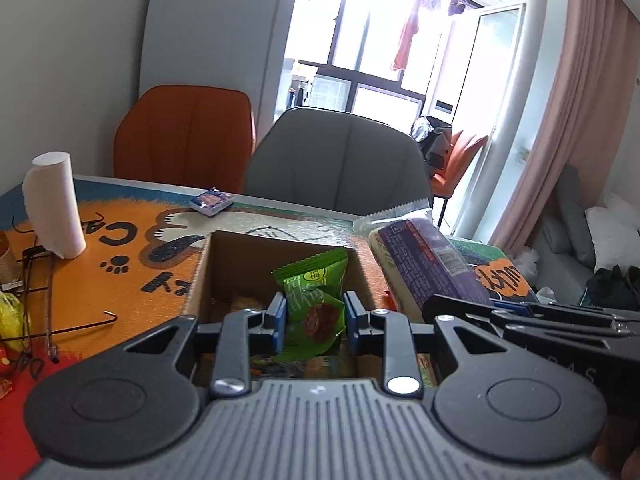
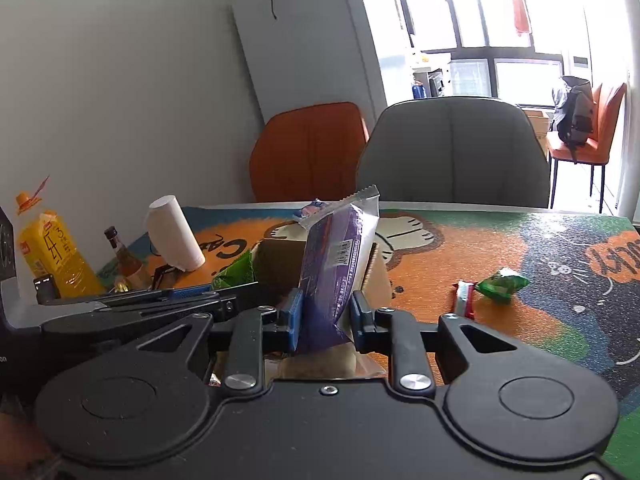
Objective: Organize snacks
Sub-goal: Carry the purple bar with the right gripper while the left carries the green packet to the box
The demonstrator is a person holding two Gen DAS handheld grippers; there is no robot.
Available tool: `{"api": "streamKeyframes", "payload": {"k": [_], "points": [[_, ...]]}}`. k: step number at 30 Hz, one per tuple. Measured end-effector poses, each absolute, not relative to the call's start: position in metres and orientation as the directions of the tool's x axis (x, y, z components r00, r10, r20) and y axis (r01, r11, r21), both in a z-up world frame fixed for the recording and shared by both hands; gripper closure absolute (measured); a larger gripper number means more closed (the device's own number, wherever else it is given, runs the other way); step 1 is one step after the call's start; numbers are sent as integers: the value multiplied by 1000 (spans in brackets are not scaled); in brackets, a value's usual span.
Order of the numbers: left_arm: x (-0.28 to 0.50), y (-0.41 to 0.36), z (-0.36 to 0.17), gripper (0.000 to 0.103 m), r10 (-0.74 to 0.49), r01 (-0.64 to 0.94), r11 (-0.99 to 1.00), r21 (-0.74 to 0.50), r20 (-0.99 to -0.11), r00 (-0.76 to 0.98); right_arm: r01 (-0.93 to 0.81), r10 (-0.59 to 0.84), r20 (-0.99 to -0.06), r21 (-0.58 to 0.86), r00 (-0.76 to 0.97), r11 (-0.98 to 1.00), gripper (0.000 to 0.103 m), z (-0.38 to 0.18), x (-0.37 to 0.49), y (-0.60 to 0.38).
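With each claw clenched, left claw [image 1: 315,322] on green packet [image 1: 314,300], right claw [image 2: 326,322] on purple pack [image 2: 336,264], lower both well inside the box [image 1: 236,252] before releasing.

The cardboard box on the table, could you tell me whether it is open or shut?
Open: the cardboard box has no lid over it, and snacks show inside.

The table mat [image 1: 120,280] carries upside-down letters "CA" in the left wrist view. An orange patch [image 2: 612,260] on it reads "LUCKY", also inverted. The yellow bottle [image 2: 52,256] shows "4" and "3". Packet print is illegible.
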State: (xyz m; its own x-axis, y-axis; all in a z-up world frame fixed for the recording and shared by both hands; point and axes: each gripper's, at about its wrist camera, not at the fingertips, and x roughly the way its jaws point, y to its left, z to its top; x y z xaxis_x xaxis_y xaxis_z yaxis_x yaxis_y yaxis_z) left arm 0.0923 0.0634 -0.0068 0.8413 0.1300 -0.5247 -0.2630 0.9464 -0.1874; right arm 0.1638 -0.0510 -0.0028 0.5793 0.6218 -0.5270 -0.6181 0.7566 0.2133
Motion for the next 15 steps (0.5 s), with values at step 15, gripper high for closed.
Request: {"api": "streamKeyframes", "payload": {"k": [15], "points": [[108, 100, -25, 75, 120, -292, 927, -237, -550, 827, -628, 617, -559, 204, 555, 751, 80, -15, 180, -19]]}}
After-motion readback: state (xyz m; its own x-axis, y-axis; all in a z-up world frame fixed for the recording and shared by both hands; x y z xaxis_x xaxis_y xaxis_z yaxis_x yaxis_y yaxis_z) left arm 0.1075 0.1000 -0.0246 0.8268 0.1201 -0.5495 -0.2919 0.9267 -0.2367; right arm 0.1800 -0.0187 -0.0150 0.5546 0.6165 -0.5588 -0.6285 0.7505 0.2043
